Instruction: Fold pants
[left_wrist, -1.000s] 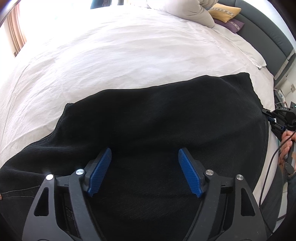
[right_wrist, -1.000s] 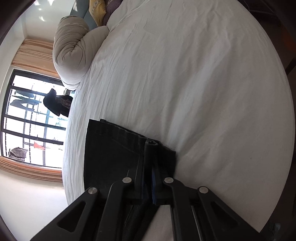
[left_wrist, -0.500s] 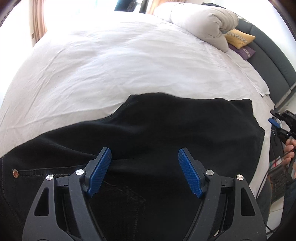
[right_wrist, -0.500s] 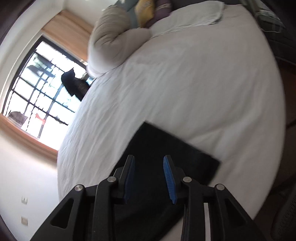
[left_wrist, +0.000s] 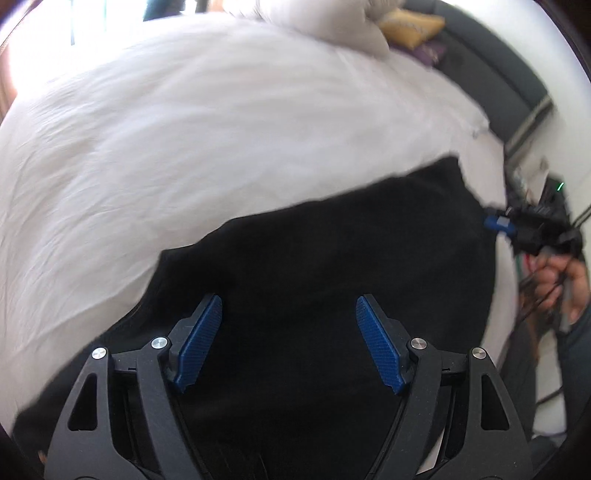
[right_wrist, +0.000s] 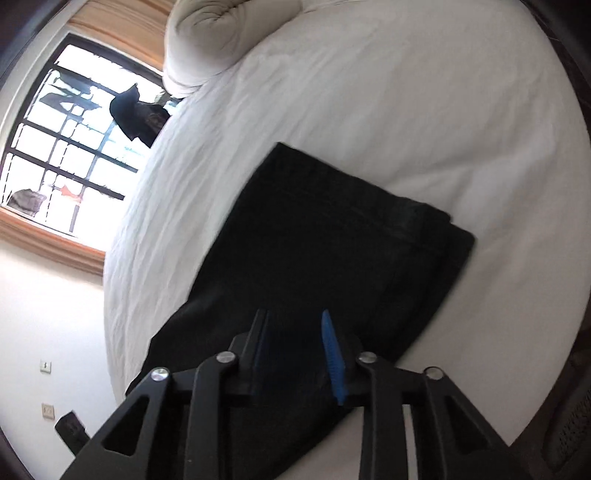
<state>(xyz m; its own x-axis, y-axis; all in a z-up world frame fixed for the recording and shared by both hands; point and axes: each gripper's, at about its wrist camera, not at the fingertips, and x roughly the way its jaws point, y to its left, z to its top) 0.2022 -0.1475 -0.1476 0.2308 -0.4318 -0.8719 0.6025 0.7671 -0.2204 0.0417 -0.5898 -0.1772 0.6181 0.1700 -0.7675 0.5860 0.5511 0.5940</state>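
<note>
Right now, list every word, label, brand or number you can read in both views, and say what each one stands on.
None: no readable text shows in either view.
Yellow cushion: patterned, blurred, no letters made out.
Black pants: no label visible.
Wall outlets: no markings legible.

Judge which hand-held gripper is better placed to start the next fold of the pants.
Probably left: the left hand-held gripper hangs wide open over the black pants; the right hand-held gripper sits at their edge.
</note>
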